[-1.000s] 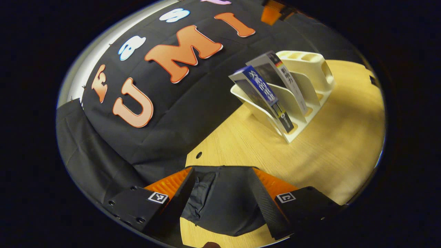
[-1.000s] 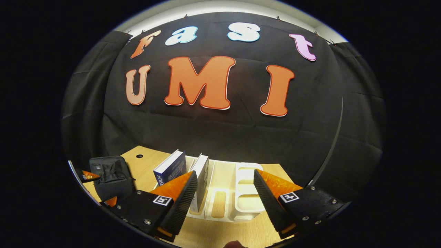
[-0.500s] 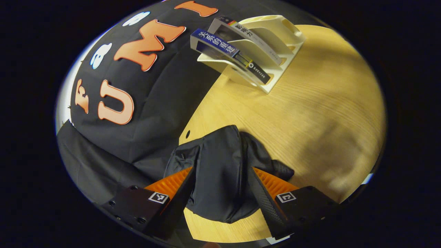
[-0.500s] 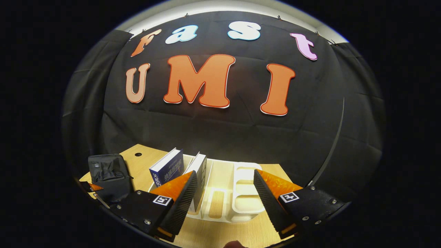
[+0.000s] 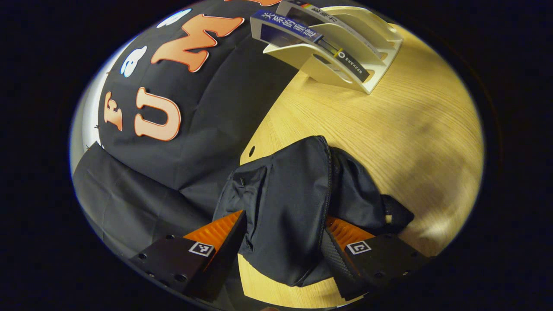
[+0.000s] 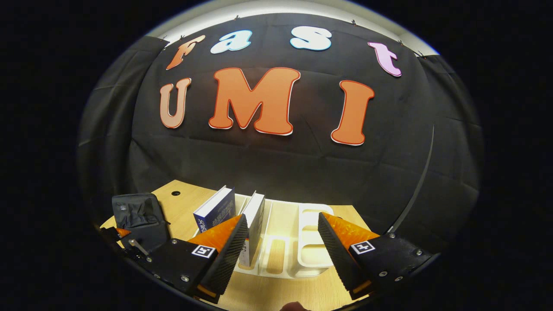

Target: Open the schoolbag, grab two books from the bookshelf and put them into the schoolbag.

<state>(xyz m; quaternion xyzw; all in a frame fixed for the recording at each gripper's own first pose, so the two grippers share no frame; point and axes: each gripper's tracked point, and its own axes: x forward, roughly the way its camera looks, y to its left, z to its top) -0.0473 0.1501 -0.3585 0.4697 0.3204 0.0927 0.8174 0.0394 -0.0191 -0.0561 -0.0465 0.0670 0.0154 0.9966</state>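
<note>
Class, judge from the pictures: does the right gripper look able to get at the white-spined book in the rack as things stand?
Probably yes. The right gripper is open and faces the rack, with the white-spined book standing upright by its left finger. Nothing lies between; the blue book leans close beside it.

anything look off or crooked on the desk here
Nothing damaged or spilled. The two books lean sideways in the white bookshelf instead of standing upright, and the black schoolbag lies slumped and crumpled on the table.
</note>
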